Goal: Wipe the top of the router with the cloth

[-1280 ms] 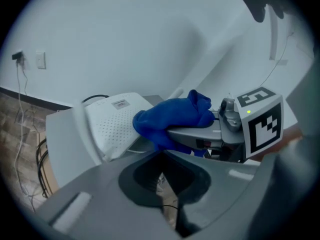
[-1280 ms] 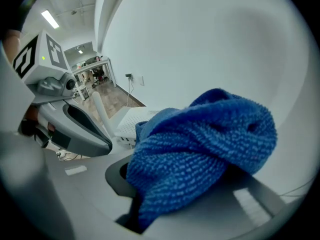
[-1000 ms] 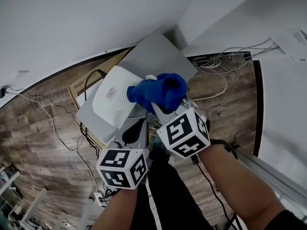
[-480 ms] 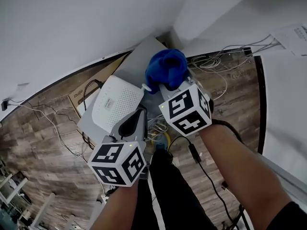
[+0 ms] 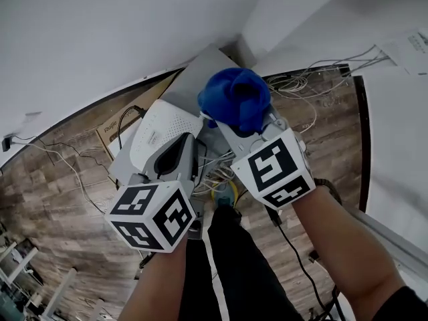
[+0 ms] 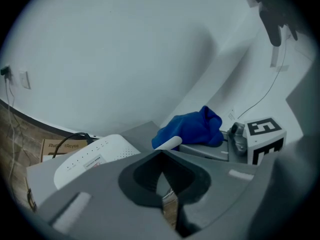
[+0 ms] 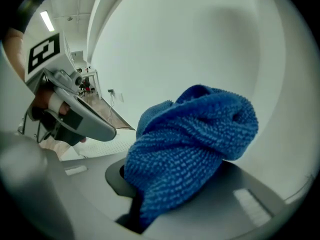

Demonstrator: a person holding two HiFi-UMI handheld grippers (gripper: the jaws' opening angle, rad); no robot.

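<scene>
A white router (image 5: pixel 152 138) lies on a grey box (image 5: pixel 207 79) against the wall; its perforated top (image 6: pixel 90 156) also shows in the left gripper view. My right gripper (image 5: pixel 231 122) is shut on a bunched blue cloth (image 5: pixel 235 99), held in the air above the box, to the right of the router and off its top. The cloth (image 7: pixel 187 144) fills the right gripper view. My left gripper (image 5: pixel 180 152) hovers over the router's near right edge with its jaws closed together and nothing between them. The cloth (image 6: pixel 192 126) lies beyond its tips.
A brown cardboard box (image 5: pixel 112 127) lies left of the router with a black cable (image 5: pixel 127 109) running into it. White cables (image 5: pixel 304 85) tangle on the wood floor (image 5: pixel 60 199) at the right. White walls (image 5: pixel 100 25) meet in a corner behind the grey box.
My right gripper carried the blue cloth up off the router toward the corner, then back slightly nearer. My left gripper moved forward to the router's near edge.
</scene>
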